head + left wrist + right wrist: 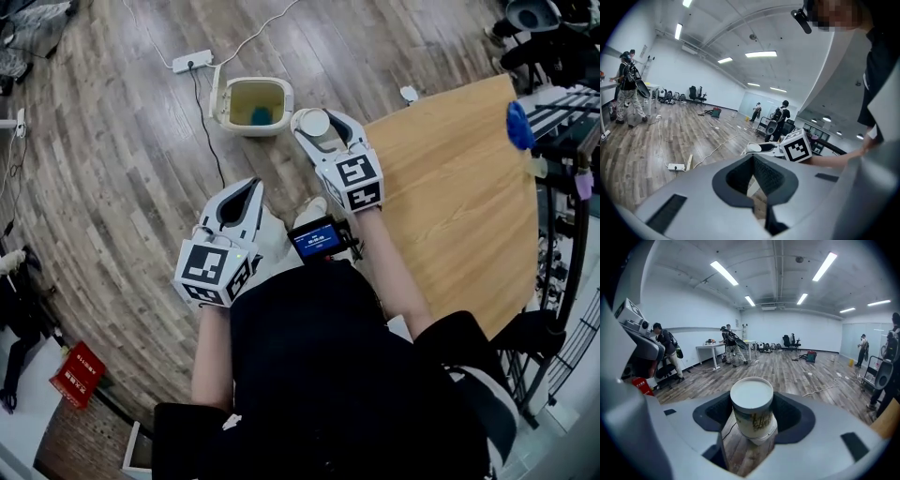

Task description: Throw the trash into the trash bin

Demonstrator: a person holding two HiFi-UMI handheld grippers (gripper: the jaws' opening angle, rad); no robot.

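The right gripper [322, 127] is clamping a white cup [751, 408] just at 3 o'clock of the trash bin [253, 105] on the floor. The left gripper [249, 190] is hanging closed and empty at the bin's 6 o'clock.

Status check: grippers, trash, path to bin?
Right hand-held gripper shut on white lidded paper cup. Left hand-held gripper empty. Cream open trash bin ahead, path clear.

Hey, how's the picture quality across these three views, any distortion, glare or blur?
Head view: evenly lit, with a wide-angle bend that curves the floor planks around the trash bin. Left gripper view: strong fisheye, dark corners, ceiling lights blown out to white. Right gripper view: same fisheye and dark corners, the cup close up and fairly sharp.
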